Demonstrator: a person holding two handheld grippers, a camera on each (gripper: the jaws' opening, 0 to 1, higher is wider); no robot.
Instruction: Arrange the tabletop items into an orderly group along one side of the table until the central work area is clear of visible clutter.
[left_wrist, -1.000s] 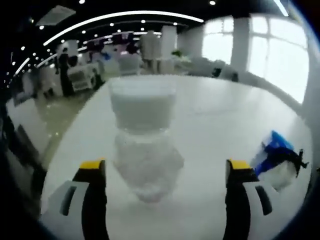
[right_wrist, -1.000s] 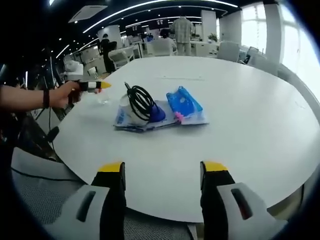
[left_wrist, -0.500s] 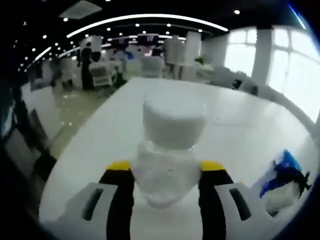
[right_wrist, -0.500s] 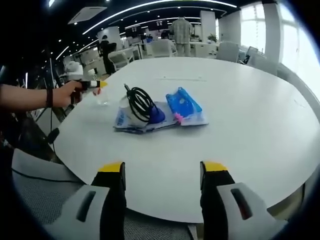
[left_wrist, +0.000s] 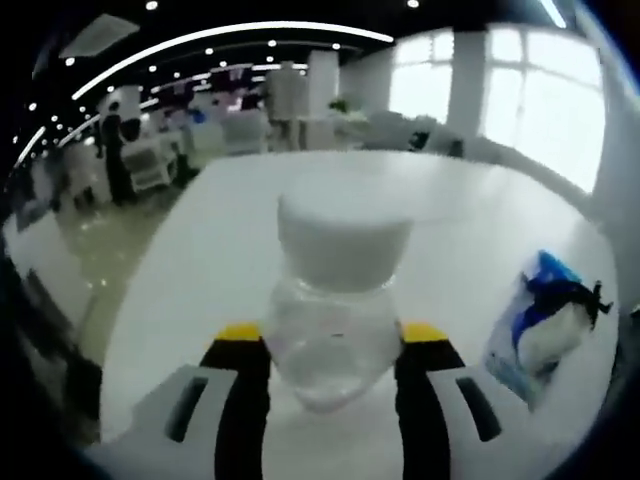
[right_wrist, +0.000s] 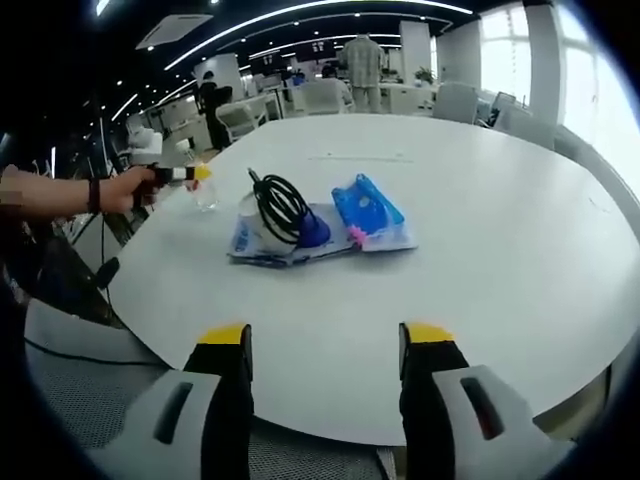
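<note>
While the left gripper (left_wrist: 332, 335) has its yellow-tipped jaws closed on the small clear plastic jar with a white screw lid (left_wrist: 337, 290), we judge the step in hand to be the pick-up of that jar from the far left edge of the round white table (right_wrist: 500, 230). In the right gripper view the jar (right_wrist: 206, 192) sits near that edge, well apart from the pile at the centre — a coiled black cable (right_wrist: 282, 208) lying on flat blue-and-white plastic packets (right_wrist: 368, 215). Next we would carry the jar to whichever side is chosen and set it down upright. The right gripper (right_wrist: 325, 345) hovers at the near edge, jaws apart and empty. Against a second ago, the left jaws stood wide either side of the jar; now they pinch it, while the pile lies unchanged.
</note>
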